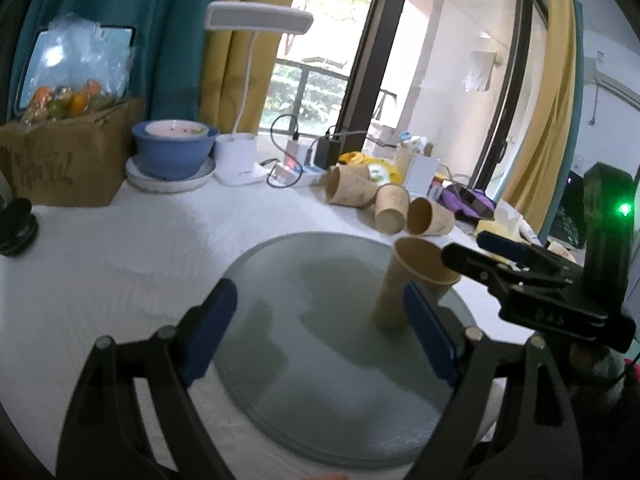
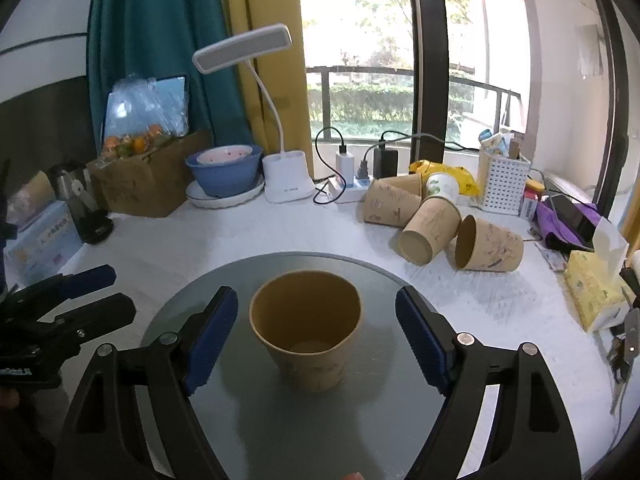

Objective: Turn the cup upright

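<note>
A brown paper cup (image 2: 308,336) stands upright, mouth up, on a round grey glass disc (image 2: 280,432). My right gripper (image 2: 316,336) is open, its blue pads on either side of the cup without touching it. The cup also shows in the left wrist view (image 1: 404,284), at the disc's (image 1: 304,380) right side. My left gripper (image 1: 320,332) is open and empty over the disc, left of the cup. The right gripper (image 1: 472,252) shows there beside the cup's rim, and the left gripper (image 2: 96,292) shows at the left edge of the right wrist view.
Several brown paper cups (image 2: 432,224) lie on their sides at the back right of the white table. Behind stand a white desk lamp (image 2: 286,184), a blue bowl (image 2: 224,176) on a plate, a cardboard box (image 2: 148,184), chargers and a white basket (image 2: 502,184). A tissue pack (image 2: 596,292) lies right.
</note>
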`<state>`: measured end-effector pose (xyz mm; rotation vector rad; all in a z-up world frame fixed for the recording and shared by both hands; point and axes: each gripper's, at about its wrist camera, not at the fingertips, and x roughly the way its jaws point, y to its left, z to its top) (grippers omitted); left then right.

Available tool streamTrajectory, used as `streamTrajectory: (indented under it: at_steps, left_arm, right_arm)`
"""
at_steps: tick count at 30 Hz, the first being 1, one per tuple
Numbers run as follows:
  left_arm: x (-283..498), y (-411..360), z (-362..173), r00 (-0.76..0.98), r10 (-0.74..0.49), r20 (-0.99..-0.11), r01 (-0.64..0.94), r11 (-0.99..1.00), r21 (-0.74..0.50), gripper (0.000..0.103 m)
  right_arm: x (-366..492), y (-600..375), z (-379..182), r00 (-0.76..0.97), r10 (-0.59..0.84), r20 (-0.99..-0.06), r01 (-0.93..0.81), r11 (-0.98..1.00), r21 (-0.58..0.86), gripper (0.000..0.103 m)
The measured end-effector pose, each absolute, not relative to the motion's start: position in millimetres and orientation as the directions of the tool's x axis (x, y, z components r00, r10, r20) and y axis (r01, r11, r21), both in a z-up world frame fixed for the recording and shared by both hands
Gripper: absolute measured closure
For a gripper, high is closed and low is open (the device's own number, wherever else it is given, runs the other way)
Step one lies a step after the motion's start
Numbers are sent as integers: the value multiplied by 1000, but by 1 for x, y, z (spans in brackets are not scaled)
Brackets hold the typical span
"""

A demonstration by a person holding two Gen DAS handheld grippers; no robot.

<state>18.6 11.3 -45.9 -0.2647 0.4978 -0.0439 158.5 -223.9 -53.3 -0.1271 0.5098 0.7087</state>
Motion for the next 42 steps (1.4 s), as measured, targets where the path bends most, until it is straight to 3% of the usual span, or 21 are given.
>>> streamTrajectory:
  at_steps: [18,21,23,30,42]
  left_arm:
    - [-7,-11,11,943,-75,-323,13,982,-189,16]
    - [-14,-15,19,954,-80,-288,26,982,-186,7]
    - [-18,-16,25,962,-75,-263,27,982,-185,6]
    - [-30,-24,45,976,29,-217,-61,988,-142,6]
    - [-31,-32,46,977,89,-192,-105,991,-79,6]
  right_arm:
    - [125,-271,0,720,582,-377,-617,786,36,19]
    - [119,-278,10,734,582,-352,-612,790,30,19]
    - [115,-283,16,739,582,-340,-610,792,28,19]
    - [103,-298,33,756,581,-302,-600,799,33,19]
    - [109,-300,29,761,568,-313,-586,809,41,19]
